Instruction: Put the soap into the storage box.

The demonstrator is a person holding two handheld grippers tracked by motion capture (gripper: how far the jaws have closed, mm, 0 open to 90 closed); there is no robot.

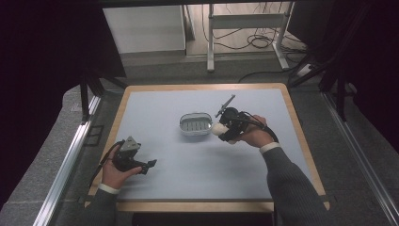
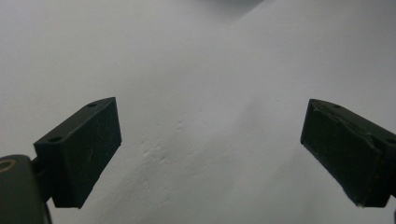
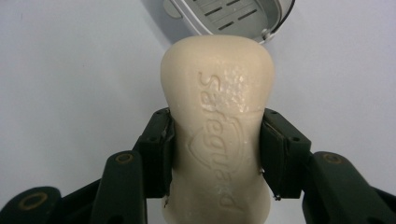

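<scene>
A pale blue table point(image 1: 188, 183) with a wooden edge is carrying the scene, and near its middle a metal soap dish point(image 1: 195, 124) with a slotted floor is sitting empty. Just right of the dish, the right gripper point(image 1: 221, 129) is clamping a cream soap bar point(image 3: 217, 135) by its waist, the bar's rounded end pointing at the dish rim point(image 3: 275, 21) while hanging just short of it. Well away from the dish, toward the near-left corner, the left gripper point(image 1: 149, 165) is holding its jaws wide apart over bare tabletop, gripping nothing.
</scene>
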